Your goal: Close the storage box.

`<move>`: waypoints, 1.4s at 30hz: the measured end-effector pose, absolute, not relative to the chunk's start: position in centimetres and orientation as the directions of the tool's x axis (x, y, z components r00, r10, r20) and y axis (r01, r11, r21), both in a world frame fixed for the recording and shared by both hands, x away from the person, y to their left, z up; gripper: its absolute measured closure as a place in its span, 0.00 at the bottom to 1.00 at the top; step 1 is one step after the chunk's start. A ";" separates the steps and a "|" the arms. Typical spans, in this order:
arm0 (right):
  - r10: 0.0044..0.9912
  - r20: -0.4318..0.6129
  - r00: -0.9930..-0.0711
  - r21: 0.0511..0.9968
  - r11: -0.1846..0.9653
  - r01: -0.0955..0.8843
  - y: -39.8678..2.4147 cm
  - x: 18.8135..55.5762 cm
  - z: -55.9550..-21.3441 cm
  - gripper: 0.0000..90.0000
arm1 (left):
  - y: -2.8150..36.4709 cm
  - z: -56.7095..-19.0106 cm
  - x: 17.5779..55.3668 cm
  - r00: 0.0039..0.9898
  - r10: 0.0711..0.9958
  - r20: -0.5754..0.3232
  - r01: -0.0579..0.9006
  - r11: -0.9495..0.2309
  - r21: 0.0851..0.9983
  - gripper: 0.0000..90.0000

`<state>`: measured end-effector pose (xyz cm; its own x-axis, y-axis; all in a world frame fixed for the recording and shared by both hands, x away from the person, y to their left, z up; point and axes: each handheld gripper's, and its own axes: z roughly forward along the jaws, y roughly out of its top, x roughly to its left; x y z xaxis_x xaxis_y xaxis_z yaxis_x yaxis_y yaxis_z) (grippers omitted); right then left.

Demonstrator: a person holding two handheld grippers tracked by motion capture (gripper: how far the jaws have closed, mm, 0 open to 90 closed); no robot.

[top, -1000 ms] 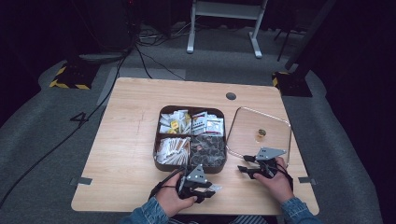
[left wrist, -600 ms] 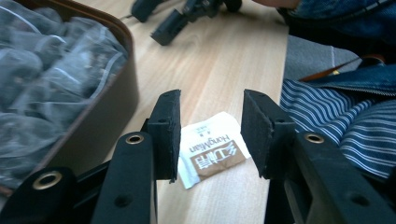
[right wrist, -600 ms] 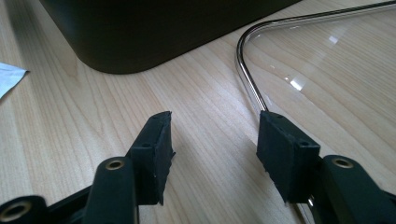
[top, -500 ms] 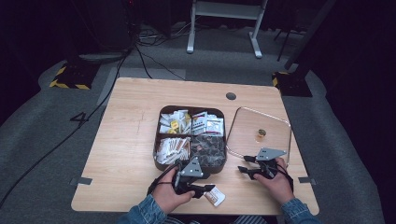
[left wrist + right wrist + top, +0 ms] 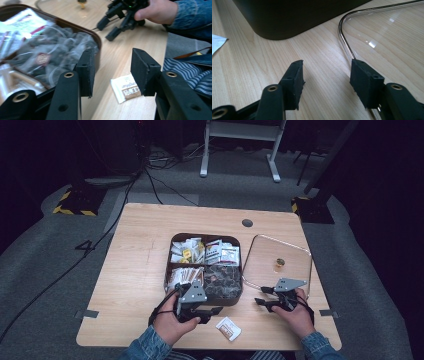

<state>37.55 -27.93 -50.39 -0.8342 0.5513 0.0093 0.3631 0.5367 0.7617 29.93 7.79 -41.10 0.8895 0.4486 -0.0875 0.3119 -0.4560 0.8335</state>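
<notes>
High view: light wooden table (image 5: 135, 270) w/ dark rounded compartment tray of tea bags & sachets (image 5: 204, 268), clear glass lid w/ gold knob (image 5: 278, 261) set aside to its right so tray stays reachable. Small white-and-brown sachet (image 5: 228, 328) lies on table, near edge. Left gripper (image 5: 212, 310) just opened, jaws empty, sachet released below them. Right gripper (image 5: 261, 296) parted, empty, by lid rim. Left gripper view adds sachet print (image 5: 126, 88); right gripper view, lid's rim (image 5: 344, 40).
</notes>
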 end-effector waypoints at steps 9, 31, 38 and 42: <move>0.546 0.002 -0.838 0.758 0.546 0.358 -27.5 37.6 -50.4 0.43 | 12.0 -39.7 30.4 0.814 0.579 -0.054 0.336 -0.392 0.856 0.58; 0.615 0.037 -0.787 0.839 0.409 0.359 -30.1 40.1 -46.3 0.49 | 20.2 -40.7 30.0 0.510 0.859 -0.038 0.495 -0.257 0.830 0.33; 0.643 0.038 -0.765 0.838 0.396 0.375 -30.7 41.4 -46.1 0.45 | 22.2 -42.1 30.0 0.429 0.903 -0.012 0.546 -0.248 0.800 0.27; 0.680 0.029 -0.733 0.835 0.386 0.392 -31.3 42.1 -46.1 0.43 | 23.6 -43.4 30.3 0.373 0.928 -0.016 0.598 -0.227 0.769 0.26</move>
<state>42.13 -31.25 -46.12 -0.7328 0.6799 0.0292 0.3917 0.3863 0.8350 30.29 23.59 -43.42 0.3725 0.9279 -0.0162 0.5978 -0.2266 0.7689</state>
